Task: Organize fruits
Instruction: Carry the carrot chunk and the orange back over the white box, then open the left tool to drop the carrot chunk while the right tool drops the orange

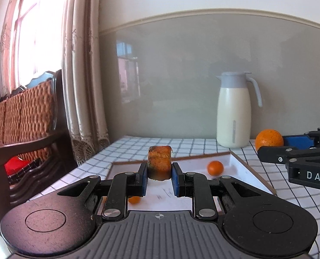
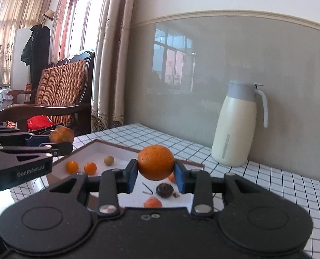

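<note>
Nearest to me, the left gripper [image 1: 159,178] is clamped on a blocky, brown-orange fruit [image 1: 159,162] with dark patches; I cannot identify its kind. The right gripper [image 2: 155,175] is clamped on a round orange [image 2: 155,162]. Both loads hang in the air above the tray [image 1: 255,173], apart from its floor.

Progress, as I judge it: partly done. Already lying in the white tray are two small orange fruits [image 2: 72,167] side by side, a pale yellowish one [image 2: 109,160] just beyond them, a dark wrinkled fruit [image 2: 164,190] near the front, and an orange piece [image 2: 152,202] at the near rim. Another orange shape shows behind the right-hand finger, mostly hidden. Remaining: both held fruits are not yet set down. I see no loose fruit on the checked tablecloth [image 2: 151,138], though my own housings hide the near part of it.

Edges and room: the tray has a low brown rim on all visible sides, so I would need to clear it before lowering. The tray's centre floor is largely bare under both loads. The two grippers sit near each other, side by side, so lateral room between them is limited. Farther back, the cream thermos jug [image 2: 235,129] stands well apart from the tray's far corner, against the wall. The table's left edge drops off toward the wooden chair [image 2: 58,99] and curtain [image 2: 110,64].
</note>
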A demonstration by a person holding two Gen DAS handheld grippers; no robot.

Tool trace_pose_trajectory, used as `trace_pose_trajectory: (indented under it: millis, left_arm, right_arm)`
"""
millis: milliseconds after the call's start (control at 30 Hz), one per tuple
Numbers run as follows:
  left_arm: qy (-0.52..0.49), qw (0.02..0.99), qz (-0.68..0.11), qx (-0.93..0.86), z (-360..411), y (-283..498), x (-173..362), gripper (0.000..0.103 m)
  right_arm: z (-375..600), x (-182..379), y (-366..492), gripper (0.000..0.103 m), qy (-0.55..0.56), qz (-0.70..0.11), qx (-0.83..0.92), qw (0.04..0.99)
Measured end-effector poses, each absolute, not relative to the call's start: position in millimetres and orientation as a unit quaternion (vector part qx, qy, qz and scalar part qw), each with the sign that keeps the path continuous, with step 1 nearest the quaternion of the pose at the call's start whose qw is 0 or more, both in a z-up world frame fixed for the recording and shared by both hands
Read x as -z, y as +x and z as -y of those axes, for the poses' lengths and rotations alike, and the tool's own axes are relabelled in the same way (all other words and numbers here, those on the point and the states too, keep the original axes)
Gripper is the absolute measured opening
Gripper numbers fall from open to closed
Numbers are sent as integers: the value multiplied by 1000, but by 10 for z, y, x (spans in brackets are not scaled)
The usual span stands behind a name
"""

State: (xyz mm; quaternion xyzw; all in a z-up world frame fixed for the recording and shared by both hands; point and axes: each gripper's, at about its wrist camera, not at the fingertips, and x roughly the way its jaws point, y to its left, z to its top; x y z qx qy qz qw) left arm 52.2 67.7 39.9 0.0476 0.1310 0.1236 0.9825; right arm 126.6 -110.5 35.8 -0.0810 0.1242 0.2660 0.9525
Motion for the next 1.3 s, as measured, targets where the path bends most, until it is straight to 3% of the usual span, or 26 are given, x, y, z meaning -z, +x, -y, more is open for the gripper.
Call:
trace_pose_trajectory:
  millis: [1300]
  left_arm:
    - [-4, 974, -166, -155, -1411, 1560, -211, 23]
  right_arm:
    - [654, -205, 2254, 28, -81, -160, -247, 952]
